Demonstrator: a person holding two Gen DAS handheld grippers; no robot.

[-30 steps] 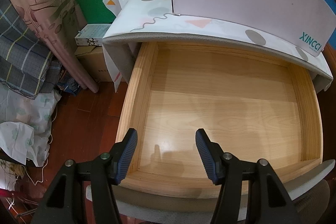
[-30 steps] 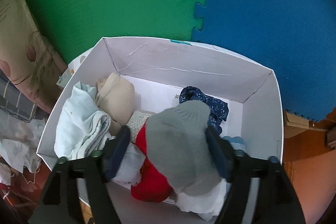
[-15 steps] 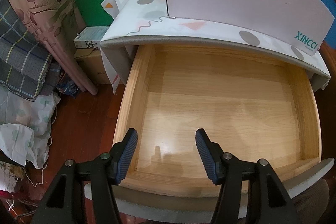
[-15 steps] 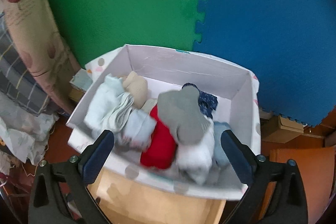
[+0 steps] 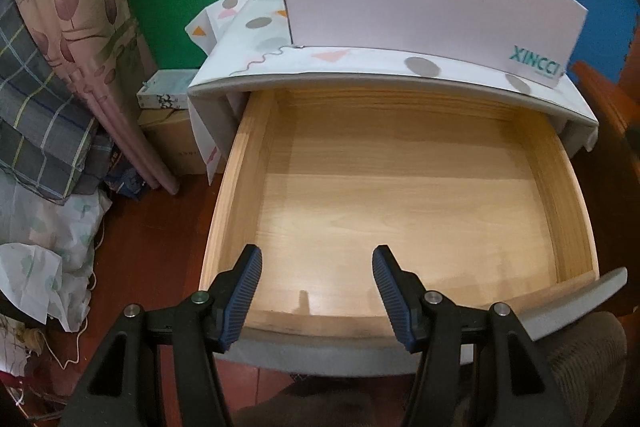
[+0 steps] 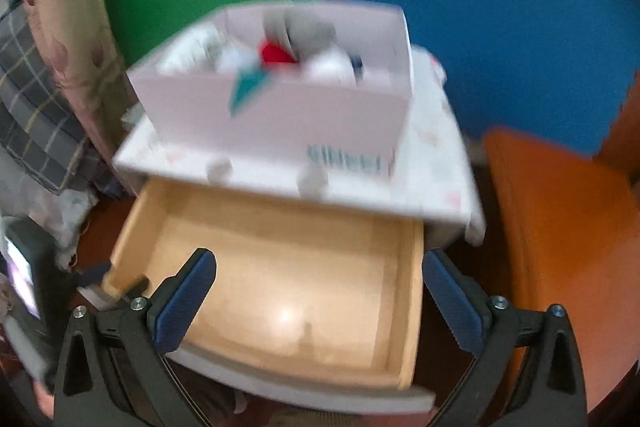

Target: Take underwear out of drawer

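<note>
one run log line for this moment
drawer: open, bare | white box: holds clothes | left gripper: open | right gripper: open

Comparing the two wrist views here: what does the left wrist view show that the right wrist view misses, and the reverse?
Only the left wrist view: the box's sharp front with readable lettering, and the small carton on the floor.
Only the right wrist view: clothes piled inside the box, and an orange seat.
Both: the open wooden drawer, bare inside, and open hand-held grippers holding nothing.

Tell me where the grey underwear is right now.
In the right wrist view, the grey underwear lies atop the pile in the white box on the cabinet top, above the open drawer.
</note>
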